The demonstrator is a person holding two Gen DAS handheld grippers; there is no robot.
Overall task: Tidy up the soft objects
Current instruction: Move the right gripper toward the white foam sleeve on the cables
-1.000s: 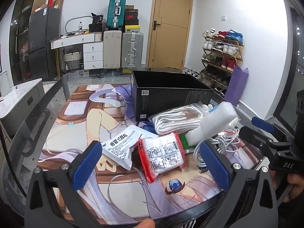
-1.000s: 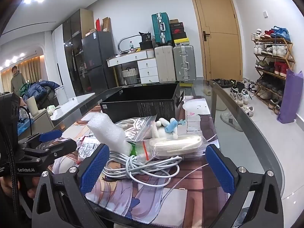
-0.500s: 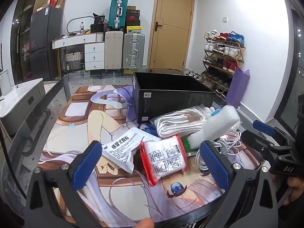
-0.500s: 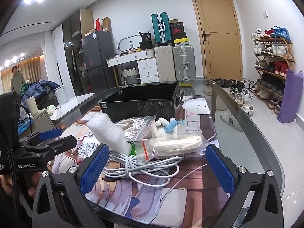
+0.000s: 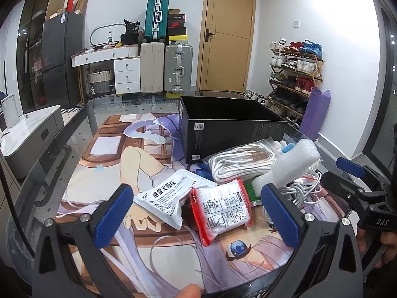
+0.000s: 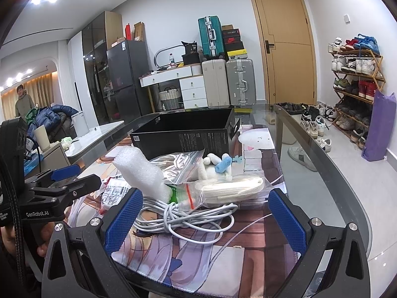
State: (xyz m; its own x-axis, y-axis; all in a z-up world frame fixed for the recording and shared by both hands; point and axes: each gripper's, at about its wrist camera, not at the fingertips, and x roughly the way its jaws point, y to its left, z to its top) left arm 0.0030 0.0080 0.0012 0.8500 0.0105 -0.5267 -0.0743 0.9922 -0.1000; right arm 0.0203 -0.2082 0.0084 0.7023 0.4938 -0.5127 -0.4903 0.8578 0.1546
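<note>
Your soft things lie in one heap on the printed mat (image 5: 104, 173) at the near end of the glass worktop (image 5: 74, 129). The red-edged sachet (image 5: 223, 208) sits squarely ahead of your left tool (image 5: 196, 213), at 12 o'clock and between its spread blue pads, neither of which touches it. Its long axis runs away from you, tilted slightly toward 11 o'clock. The white medicine pouch (image 5: 166, 198) touches it on the 10 o'clock side, lying slantwise.

Further out, toward 1 o'clock, the bagged white laces (image 5: 238, 164) lie crosswise with the foam block (image 5: 290, 164) propped over them. The coiled white cable (image 6: 183, 213) is heaped just in front of your right tool (image 6: 201, 221), whose pads likewise stand wide apart and hold nothing. A small plush with a blue piece (image 6: 218, 166) rests behind the zip bag (image 6: 178, 166) in the right wrist view.

The open black box (image 5: 233, 134) stands beyond the heap at 12 o'clock (likely where things should go, though nothing yet lies visibly inside).

For the sachet your left hand is plainly the nearer; I judge you need only advance and close across its short width. The cable favours the right tool, and its loose loops may trail.
</note>
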